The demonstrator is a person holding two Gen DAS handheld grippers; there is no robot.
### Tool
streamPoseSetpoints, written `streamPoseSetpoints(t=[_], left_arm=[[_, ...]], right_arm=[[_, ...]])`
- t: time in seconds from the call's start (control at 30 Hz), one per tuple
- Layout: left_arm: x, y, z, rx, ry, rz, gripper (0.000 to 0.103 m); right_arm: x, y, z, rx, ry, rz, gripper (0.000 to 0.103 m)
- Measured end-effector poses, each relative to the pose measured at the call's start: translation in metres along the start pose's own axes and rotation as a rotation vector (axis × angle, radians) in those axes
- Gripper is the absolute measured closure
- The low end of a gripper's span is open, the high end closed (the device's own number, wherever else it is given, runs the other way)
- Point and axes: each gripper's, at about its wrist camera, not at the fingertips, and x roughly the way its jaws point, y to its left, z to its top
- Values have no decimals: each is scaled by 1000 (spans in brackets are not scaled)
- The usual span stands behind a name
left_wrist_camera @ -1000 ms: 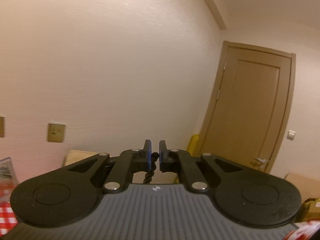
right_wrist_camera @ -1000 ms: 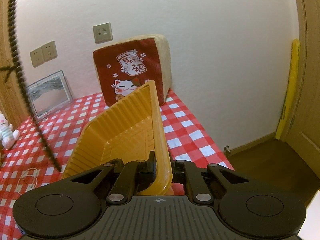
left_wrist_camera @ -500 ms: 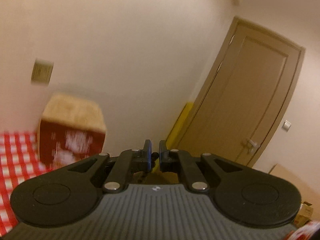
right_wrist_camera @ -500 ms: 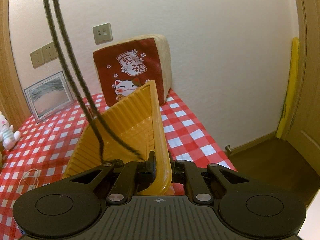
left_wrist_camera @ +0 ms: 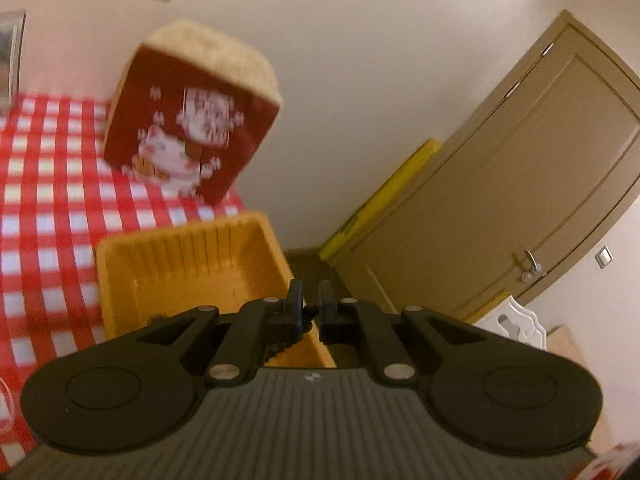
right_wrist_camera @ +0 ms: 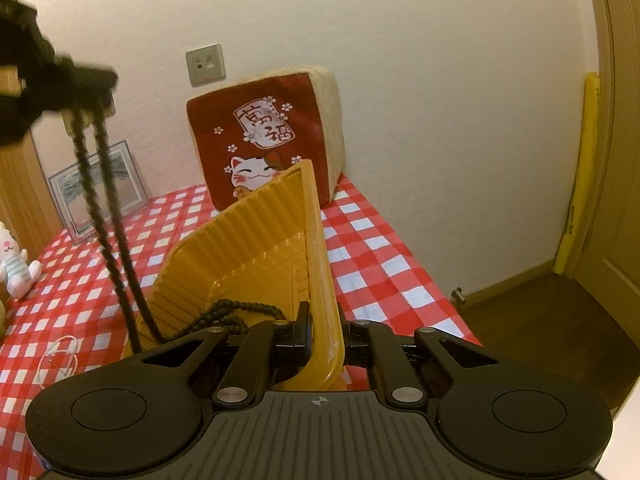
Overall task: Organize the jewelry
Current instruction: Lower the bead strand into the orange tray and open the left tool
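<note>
My right gripper (right_wrist_camera: pixel 322 330) is shut on the near rim of a yellow ribbed tray (right_wrist_camera: pixel 256 248) and holds it tilted up. A dark beaded necklace (right_wrist_camera: pixel 102 208) hangs in two strands from my left gripper (right_wrist_camera: pixel 80 80) at the upper left, and its lower end lies coiled in the tray (right_wrist_camera: pixel 232 314). In the left wrist view my left gripper (left_wrist_camera: pixel 309 308) is shut on the beads, above the tray (left_wrist_camera: pixel 192 264); only a bit of the necklace (left_wrist_camera: pixel 307 314) shows between the pads.
A red-and-white checked cloth (right_wrist_camera: pixel 372 256) covers the table. A red lucky-cat cushion (right_wrist_camera: pixel 264 140) stands against the wall behind the tray. A framed picture (right_wrist_camera: pixel 100 192), a plush toy (right_wrist_camera: pixel 14 260) and a thin white cord (right_wrist_camera: pixel 56 356) lie left. The door (left_wrist_camera: pixel 520 184) is right.
My left gripper has come down and tilted toward the table, and more of the necklace has settled into the tray. The right gripper and the tray have stayed still.
</note>
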Motion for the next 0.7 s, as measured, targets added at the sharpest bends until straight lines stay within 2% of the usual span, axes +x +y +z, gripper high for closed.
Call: streamPoseSetpoints(t=[0.2, 0.33, 0.37, 0.5, 0.7], left_arm=[[14, 1, -5, 4, -15, 34, 97], [29, -3, -18, 126, 0, 197, 97], [35, 0, -24, 132, 16, 214, 97], [53, 18, -41, 63, 80, 215, 97], [66, 27, -56, 44, 122, 216, 97]], right_arm=[[0, 1, -1, 0, 0, 1, 95], [0, 1, -2, 0, 2, 2, 95], [0, 1, -2, 0, 3, 2, 95], [1, 2, -4, 4, 6, 3, 95], [2, 1, -4, 4, 8, 3, 95]])
